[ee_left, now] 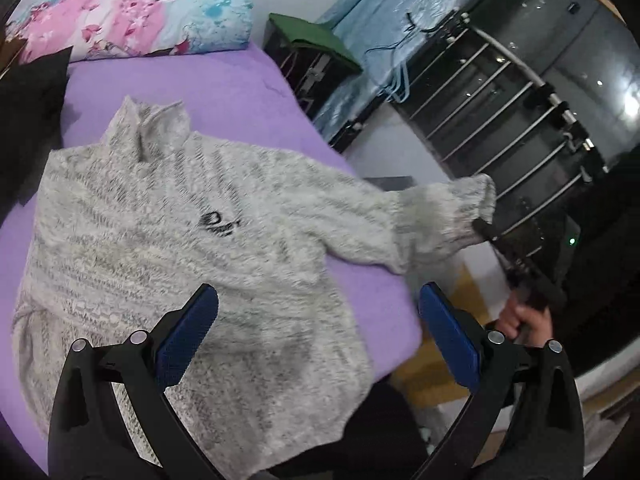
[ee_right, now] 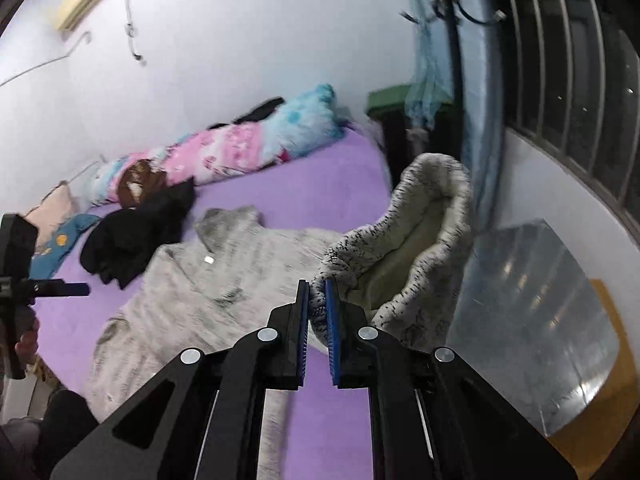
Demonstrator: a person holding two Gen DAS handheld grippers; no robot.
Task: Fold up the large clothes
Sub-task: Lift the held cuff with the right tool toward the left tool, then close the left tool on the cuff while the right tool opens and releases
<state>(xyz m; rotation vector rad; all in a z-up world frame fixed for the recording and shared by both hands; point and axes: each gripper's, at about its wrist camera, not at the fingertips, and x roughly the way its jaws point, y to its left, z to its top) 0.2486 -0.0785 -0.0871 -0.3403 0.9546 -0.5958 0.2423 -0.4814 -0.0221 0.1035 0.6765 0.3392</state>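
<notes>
Right tool (ee_right: 317, 294) clamped on grey sweater (ee_left: 180, 216) cuff, left tool (ee_left: 318, 300) wide open, empty, chest lettering unreadable

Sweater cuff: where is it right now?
The cuff is lifted off the purple bed, pinched in the right gripper. In the left wrist view it hangs past the bed's right edge, before the dark window bars.

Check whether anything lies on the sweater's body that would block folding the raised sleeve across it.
Nothing visible does. The right tool is shut on the sleeve cuff, and the sweater's body lies bare on the purple bed. The black clothes sit beside its shoulder, off the sweater.
</notes>
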